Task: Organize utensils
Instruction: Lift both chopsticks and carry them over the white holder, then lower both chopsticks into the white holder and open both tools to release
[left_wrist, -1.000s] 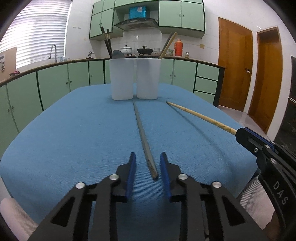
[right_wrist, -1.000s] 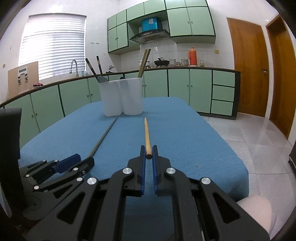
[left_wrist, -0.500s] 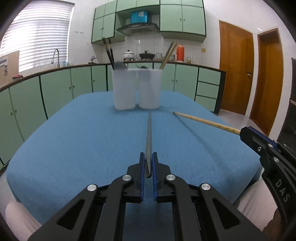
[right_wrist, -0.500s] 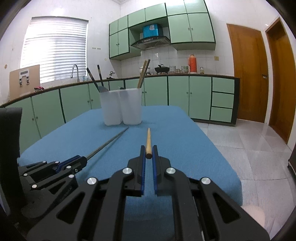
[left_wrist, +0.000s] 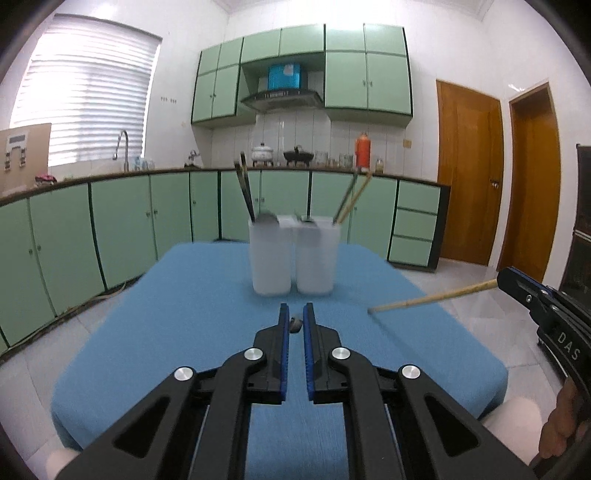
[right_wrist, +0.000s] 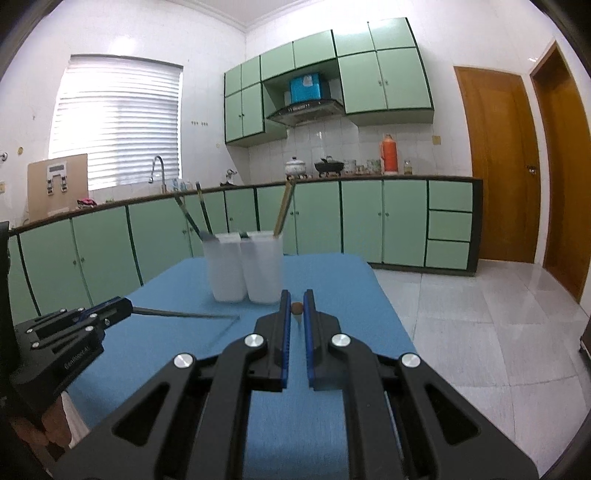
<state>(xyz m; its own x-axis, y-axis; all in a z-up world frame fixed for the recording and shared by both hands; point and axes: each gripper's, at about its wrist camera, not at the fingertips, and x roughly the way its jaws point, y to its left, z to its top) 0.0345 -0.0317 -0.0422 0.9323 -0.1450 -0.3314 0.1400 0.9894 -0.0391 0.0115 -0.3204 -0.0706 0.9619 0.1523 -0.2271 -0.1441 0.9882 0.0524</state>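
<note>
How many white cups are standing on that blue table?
2. Both stand side by side at the far end of the blue table: the left cup holds dark utensils, the right cup holds wooden chopsticks. None seems hidden.

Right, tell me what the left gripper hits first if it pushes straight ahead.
Probably the two white cups: the left gripper, shut on a grey chopstick, points at the seam between them, with only blue cloth before. Depth is unclear.

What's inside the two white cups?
Left cup: dark sticks and something gray. Right cup: wooden chopsticks. The frosted walls hide their lower ends.
</note>
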